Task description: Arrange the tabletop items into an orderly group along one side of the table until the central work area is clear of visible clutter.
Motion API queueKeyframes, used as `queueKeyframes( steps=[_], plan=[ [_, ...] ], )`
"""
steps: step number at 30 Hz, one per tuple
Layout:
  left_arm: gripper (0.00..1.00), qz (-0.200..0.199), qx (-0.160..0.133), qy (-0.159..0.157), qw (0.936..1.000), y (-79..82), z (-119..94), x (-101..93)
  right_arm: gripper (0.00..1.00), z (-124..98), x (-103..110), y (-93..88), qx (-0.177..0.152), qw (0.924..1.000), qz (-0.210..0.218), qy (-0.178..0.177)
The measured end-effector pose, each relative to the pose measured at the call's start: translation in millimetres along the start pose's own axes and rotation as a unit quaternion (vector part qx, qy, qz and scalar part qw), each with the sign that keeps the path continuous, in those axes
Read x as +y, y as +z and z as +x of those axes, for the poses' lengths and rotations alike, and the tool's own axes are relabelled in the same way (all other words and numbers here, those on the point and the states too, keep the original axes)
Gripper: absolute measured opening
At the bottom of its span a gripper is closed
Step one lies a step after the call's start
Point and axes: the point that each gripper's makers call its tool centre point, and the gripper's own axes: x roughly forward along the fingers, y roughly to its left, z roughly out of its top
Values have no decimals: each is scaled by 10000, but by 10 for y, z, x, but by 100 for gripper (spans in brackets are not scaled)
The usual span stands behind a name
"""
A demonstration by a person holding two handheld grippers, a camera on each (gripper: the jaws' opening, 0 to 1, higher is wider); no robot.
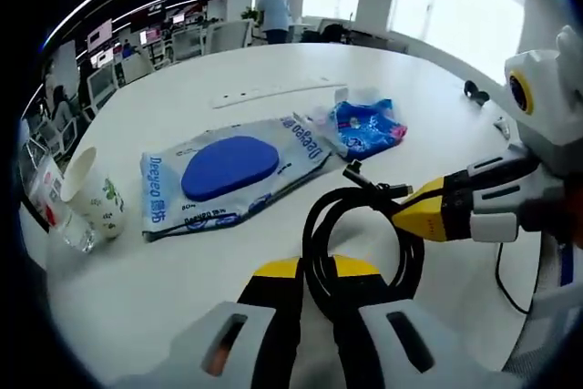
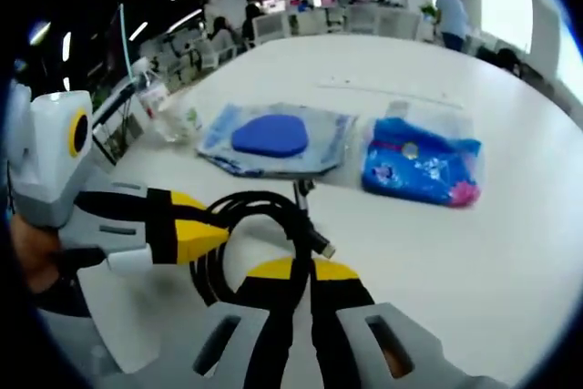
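Left tool (image 1: 314, 272): mine, low in left gripper view; yellow-tipped jaws pressed together on the near loop of the cable coil. Also seen in right gripper view, coming in from the left, tips at the coil's left side.
Right tool (image 2: 302, 272): jaws pinched on the cable just below its plug end. In left gripper view it enters from the right, yellow tip nipping the coil's right side.
Cable (image 1: 364, 243): black, coiled in a few loops, plug end sticking up toward the wipes; held between both tools, near edge of desk.
Desk (image 1: 273, 66): big, white, rounded.
Wipes pack (image 1: 232, 170): flat, pale blue w/ dark blue oval lid, middle of desk just beyond the coil. Print reads "Deeyeo" on both ends + some small characters I can't read.
Blue pouch (image 1: 367, 125): crinkly, blue w/ pink bits, clear plastic around it; just beside the wipes pack's end, touching or nearly so, can't tell. Print too blurred to read.
Paper cup (image 1: 94, 193): white w/ green print, tilted, at desk's far-left edge in left gripper view.
Bottle (image 1: 55, 211): clear plastic, red on label, touching the cup; label text unreadable.
Power strip (image 1: 273, 91): long, white, flat on desk beyond the wipes.
Bkgd: office desks, chairs, screens, bright windows; a person (image 1: 273, 14) in light top standing far off.
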Motion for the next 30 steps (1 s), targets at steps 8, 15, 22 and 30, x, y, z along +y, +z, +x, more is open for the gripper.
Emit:
queueKeyframes(
  steps=[8, 15, 22, 30],
  plan=[
    [10, -22, 109, -21, 9999, 3, 112, 39, 1, 101, -61, 6, 136, 9998, 133, -42],
    [10, 50, 121, -31, 9999, 2, 158, 50, 2, 141, -88, -7, 208, 9996, 163, -89],
    [10, 62, 130, -39, 9999, -8, 183, 60, 2, 171, -94, -22, 279, 9994, 174, -137],
    [11, 89, 96, -46, 9999, 9, 201, 64, 2, 177, -108, -19, 291, 9992, 200, -202]
  ],
)
